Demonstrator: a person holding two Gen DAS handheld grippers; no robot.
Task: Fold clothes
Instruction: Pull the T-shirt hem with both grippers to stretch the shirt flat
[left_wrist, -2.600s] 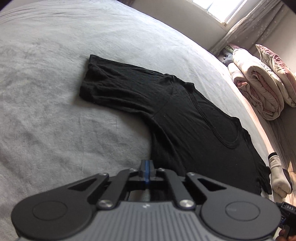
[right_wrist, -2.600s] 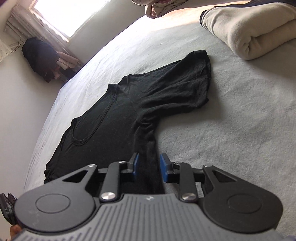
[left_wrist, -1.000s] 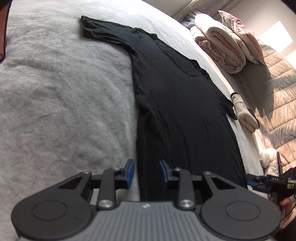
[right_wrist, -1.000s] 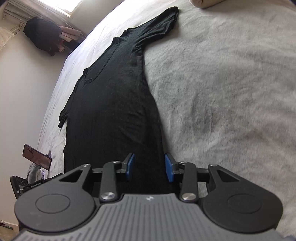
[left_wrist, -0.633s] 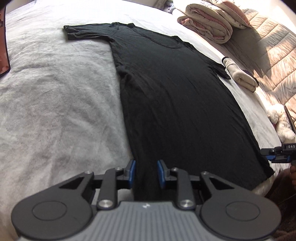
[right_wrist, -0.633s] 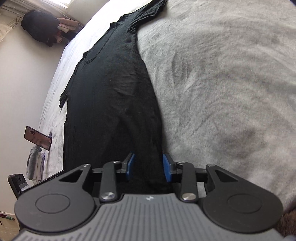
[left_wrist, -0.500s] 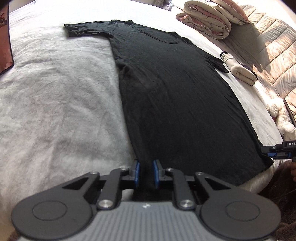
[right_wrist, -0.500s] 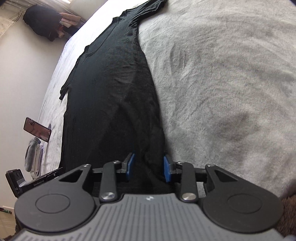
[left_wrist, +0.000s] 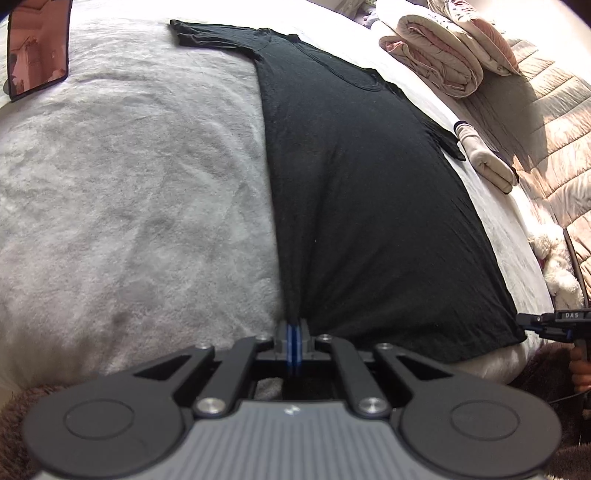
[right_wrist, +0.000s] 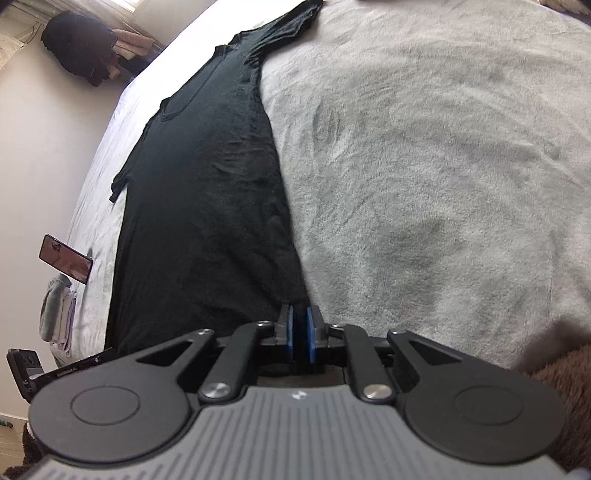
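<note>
The only legible writing is "DAS" on a small white label on the right gripper (left_wrist: 554, 323) where it shows at the right edge of the left wrist view. Going left to right in that view: a phone (left_wrist: 38, 44) with a pinkish screen lies at the far left on the grey blanket (left_wrist: 129, 203); the black T-shirt (left_wrist: 369, 203) is spread flat down the middle of the bed, neckline far and hem near; a rolled cream sock (left_wrist: 484, 158) sits just beside its right sleeve, folded pink quilts (left_wrist: 436, 55) lie beyond, and a white plush toy (left_wrist: 554, 266) is near the bed's edge. The left gripper (left_wrist: 294, 332) has its blue pads pressed together on the hem's left corner. In the right wrist view, the phone (right_wrist: 66, 258) and folded grey cloth (right_wrist: 57, 314) lie left of the shirt (right_wrist: 207, 184), and the right gripper (right_wrist: 300, 328) pinches the hem's right corner between nearly closed pads.
</note>
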